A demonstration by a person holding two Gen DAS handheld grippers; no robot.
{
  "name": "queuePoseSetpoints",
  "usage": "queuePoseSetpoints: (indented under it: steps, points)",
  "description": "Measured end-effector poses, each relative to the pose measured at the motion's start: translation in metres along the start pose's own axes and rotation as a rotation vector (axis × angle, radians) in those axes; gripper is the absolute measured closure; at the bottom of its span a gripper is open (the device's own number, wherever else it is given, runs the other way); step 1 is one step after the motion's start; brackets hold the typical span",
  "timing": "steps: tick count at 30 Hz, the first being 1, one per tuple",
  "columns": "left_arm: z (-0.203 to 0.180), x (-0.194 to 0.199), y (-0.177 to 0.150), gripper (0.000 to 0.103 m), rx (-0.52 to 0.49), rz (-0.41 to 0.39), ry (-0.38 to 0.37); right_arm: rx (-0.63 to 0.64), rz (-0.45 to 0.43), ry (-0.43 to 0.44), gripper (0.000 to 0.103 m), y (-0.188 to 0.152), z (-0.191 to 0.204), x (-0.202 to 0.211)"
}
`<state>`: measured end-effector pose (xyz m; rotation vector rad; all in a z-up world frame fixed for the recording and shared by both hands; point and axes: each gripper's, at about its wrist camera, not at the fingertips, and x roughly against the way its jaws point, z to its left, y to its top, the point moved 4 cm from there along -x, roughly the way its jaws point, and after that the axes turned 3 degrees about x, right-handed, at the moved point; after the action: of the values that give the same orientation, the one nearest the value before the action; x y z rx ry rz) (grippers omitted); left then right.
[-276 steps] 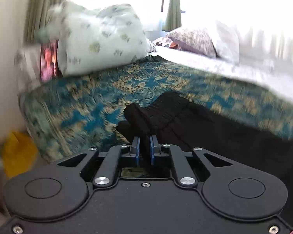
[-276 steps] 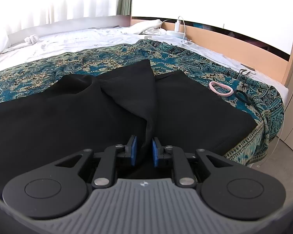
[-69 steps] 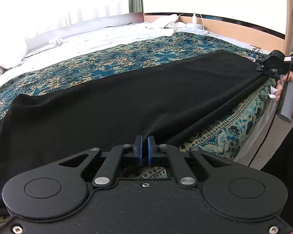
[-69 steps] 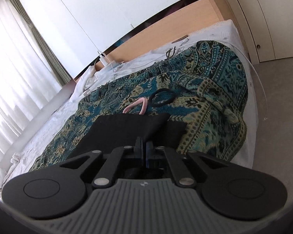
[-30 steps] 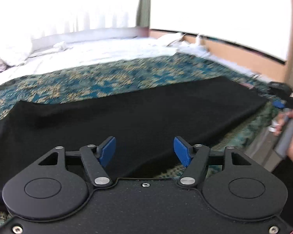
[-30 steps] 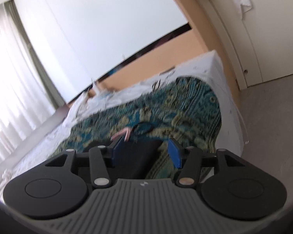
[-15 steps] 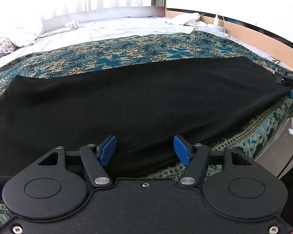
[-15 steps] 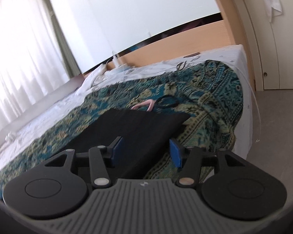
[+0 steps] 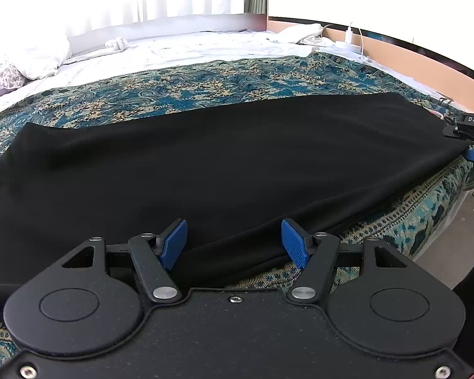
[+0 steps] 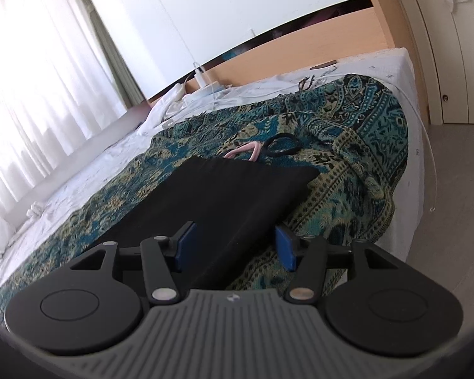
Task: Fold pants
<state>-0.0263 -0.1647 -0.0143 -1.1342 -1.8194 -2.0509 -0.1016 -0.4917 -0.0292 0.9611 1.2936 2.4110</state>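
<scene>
The black pants [image 9: 224, 170] lie flat in one long strip across the patterned blue bedspread [image 9: 186, 94], folded lengthwise. My left gripper [image 9: 233, 243] is open and empty just over their near edge. My right gripper [image 10: 233, 246] is open and empty over the leg end of the pants [image 10: 230, 189]. The right gripper also shows at the far right of the left wrist view [image 9: 472, 145].
A pink loop [image 10: 248, 151] and a black loop [image 10: 282, 143] lie on the bedspread just past the leg end. White sheets and pillows [image 9: 31, 57] are beyond. A charger and cable [image 9: 347, 42] sit by the wooden headboard. The bed edge drops to the floor [image 10: 452, 189] at right.
Both grippers held the pants' near edge 2.3 s ago and have since opened and let go. The pants now lie flat. The right gripper has tilted towards the pants.
</scene>
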Motion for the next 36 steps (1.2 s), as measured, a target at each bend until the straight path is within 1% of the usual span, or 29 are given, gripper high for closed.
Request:
queuePoseSetpoints:
  steps: [4, 7, 8, 9, 10, 12, 14, 15, 17, 19, 20, 21, 22, 23, 24, 25, 27, 29, 31, 32, 33, 34, 36]
  points:
    - [0.000, 0.000, 0.000, 0.039, -0.003, 0.003, -0.004, -0.023, 0.003, 0.014, 0.036, 0.005, -0.001, -0.010]
    - [-0.001, 0.000, 0.001, 0.039, -0.001, 0.004, -0.006, -0.092, 0.014, 0.034, 0.038, 0.012, -0.007, -0.023]
    - [-0.001, 0.000, 0.001, 0.039, -0.002, 0.003, -0.005, -0.121, 0.019, 0.041, 0.041, 0.015, -0.010, -0.028]
    - [-0.001, 0.000, 0.001, 0.039, -0.003, 0.001, -0.004, -0.148, 0.026, 0.048, 0.047, 0.016, -0.013, -0.032]
    - [0.000, -0.001, 0.001, 0.039, -0.003, -0.001, -0.004, -0.187, 0.036, 0.055, 0.051, 0.018, -0.018, -0.037]
    - [0.000, -0.001, 0.001, 0.039, 0.001, -0.003, -0.006, -0.299, 0.056, 0.080, 0.065, 0.021, -0.033, -0.047]
    - [0.001, 0.001, 0.002, 0.039, 0.011, -0.001, -0.010, -0.391, 0.073, 0.097, 0.073, 0.022, -0.047, -0.052]
    - [0.002, 0.003, 0.003, 0.039, 0.022, 0.001, -0.014, -0.420, 0.078, 0.118, 0.074, 0.021, -0.051, -0.053]
    - [0.009, 0.009, 0.005, 0.042, 0.054, -0.002, -0.022, -0.418, 0.086, 0.139, 0.075, 0.020, -0.052, -0.053]
    - [0.020, 0.018, 0.009, 0.044, 0.086, -0.022, -0.009, -0.402, 0.085, 0.140, 0.075, 0.020, -0.051, -0.052]
    - [0.026, 0.022, 0.010, 0.045, 0.094, -0.032, 0.005, -0.404, 0.080, 0.138, 0.087, 0.020, -0.051, -0.051]
    - [0.032, 0.026, 0.012, 0.047, 0.096, -0.038, 0.024, -0.414, 0.076, 0.136, 0.093, 0.021, -0.050, -0.049]
    - [0.039, 0.029, 0.013, 0.048, 0.093, -0.039, 0.043, -0.418, 0.075, 0.124, 0.094, 0.022, -0.048, -0.047]
    - [0.045, 0.032, 0.013, 0.052, 0.091, -0.037, 0.064, -0.412, 0.076, 0.108, 0.095, 0.024, -0.044, -0.046]
    - [0.053, 0.034, 0.012, 0.058, 0.092, -0.033, 0.085, -0.396, 0.073, 0.093, 0.095, 0.028, -0.038, -0.044]
    - [0.061, 0.036, 0.010, 0.061, 0.100, -0.030, 0.100, -0.373, 0.068, 0.088, 0.095, 0.033, -0.028, -0.041]
    - [0.077, 0.040, 0.006, 0.070, 0.135, -0.025, 0.111, -0.308, 0.070, 0.125, 0.095, 0.046, 0.003, -0.036]
    - [0.093, 0.045, 0.000, 0.075, 0.187, -0.020, 0.103, -0.191, 0.087, 0.182, 0.095, 0.056, 0.052, -0.031]
    - [0.109, 0.051, -0.007, 0.075, 0.228, -0.028, 0.091, -0.028, 0.121, 0.267, 0.095, 0.053, 0.120, -0.023]
    - [0.116, 0.055, -0.010, 0.075, 0.241, -0.037, 0.092, 0.061, 0.147, 0.318, 0.095, 0.045, 0.157, -0.018]
    - [0.122, 0.059, -0.011, 0.075, 0.248, -0.047, 0.094, 0.165, 0.186, 0.383, 0.095, 0.028, 0.199, -0.011]
    - [0.128, 0.063, -0.014, 0.075, 0.252, -0.060, 0.098, 0.249, 0.223, 0.441, 0.095, 0.011, 0.232, -0.004]
    - [0.140, 0.075, -0.020, 0.075, 0.257, -0.086, 0.112, 0.432, 0.315, 0.575, 0.095, -0.041, 0.297, 0.017]
